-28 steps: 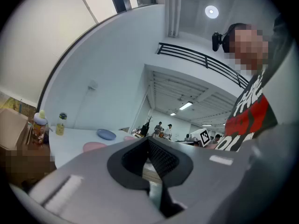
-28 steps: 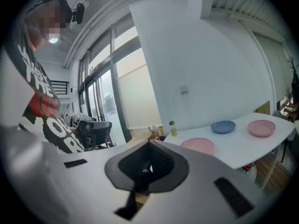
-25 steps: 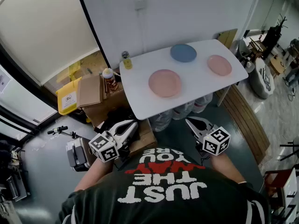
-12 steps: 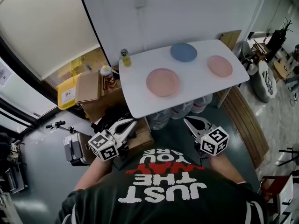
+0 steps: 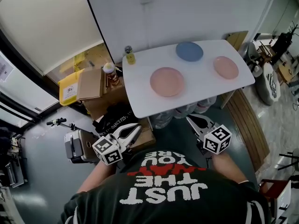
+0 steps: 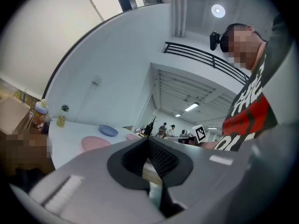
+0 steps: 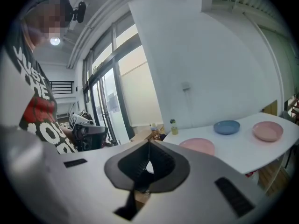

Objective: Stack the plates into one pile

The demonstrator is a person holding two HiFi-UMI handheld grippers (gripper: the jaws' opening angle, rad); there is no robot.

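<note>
Three plates lie apart on the white table (image 5: 140,94): a large pink plate (image 5: 167,81) near the front, a blue plate (image 5: 189,51) at the back, and a smaller pink plate (image 5: 225,67) at the right. Both grippers hang below the table's front edge, close to the person's chest. My left gripper (image 5: 135,128) is shut and holds nothing. My right gripper (image 5: 191,119) is shut too, also with nothing in it. The right gripper view shows the large pink plate (image 7: 198,145), the blue plate (image 7: 227,127) and the small pink plate (image 7: 267,130).
A small yellow bottle (image 5: 129,56) stands at the table's back left corner. Cardboard boxes (image 5: 91,84), a jar (image 5: 110,73), a yellow bin (image 5: 70,89) and a grey case (image 5: 77,145) crowd the floor to the left. Bags (image 5: 184,111) sit under the table.
The head view has shifted slightly, so the table sits a little further right and lower. Both grippers stay shut in about the same place.
</note>
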